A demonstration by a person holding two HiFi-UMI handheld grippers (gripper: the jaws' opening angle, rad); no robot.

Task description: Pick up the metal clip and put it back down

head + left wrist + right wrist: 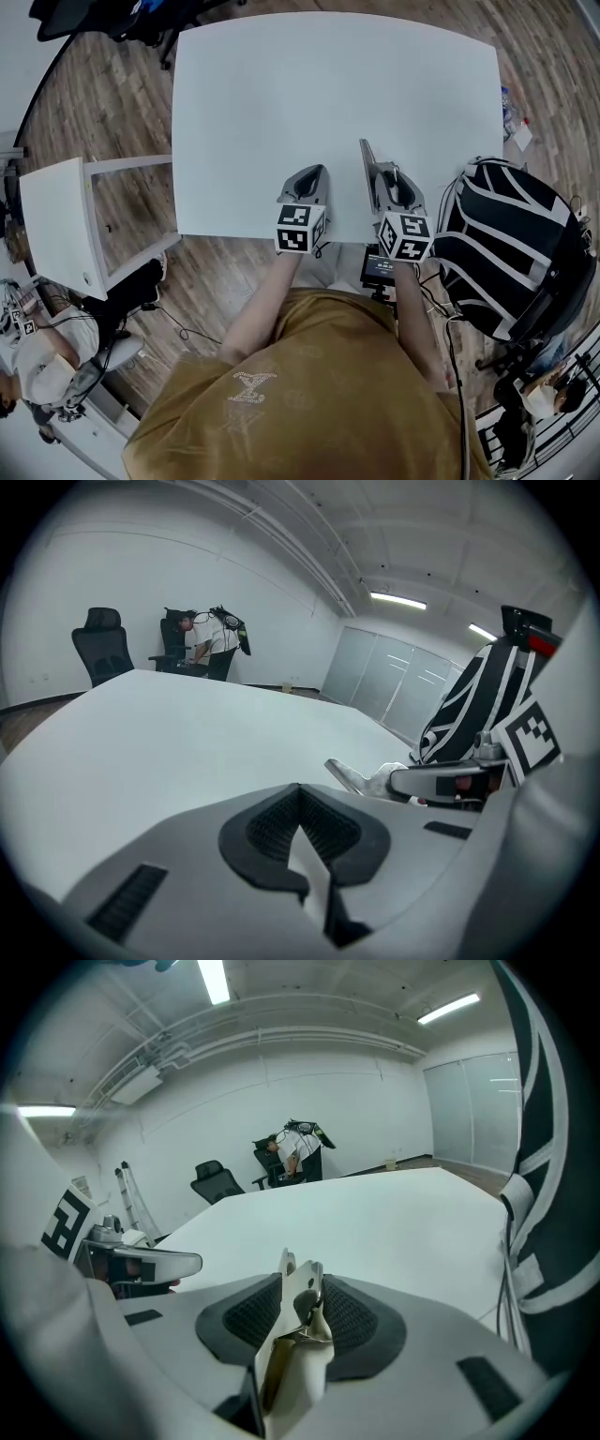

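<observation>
The metal clip (298, 1321) stands upright between the ribbed pads (352, 1321) of my right gripper (300, 1288), and both pads touch its sides. From above, in the head view, the clip (367, 161) juts forward from the right gripper (384, 174) over the near part of the white table (328, 94). The left gripper view shows the clip's tip (349, 773) off to the right. My left gripper (312, 175) sits a short way to the left, jaws shut with nothing between them (300, 794).
A black and white striped chair back (514, 246) stands close on the right. A white side table (56, 220) is on the left. Office chairs (101, 647) and a person (211, 641) are beyond the table's far end.
</observation>
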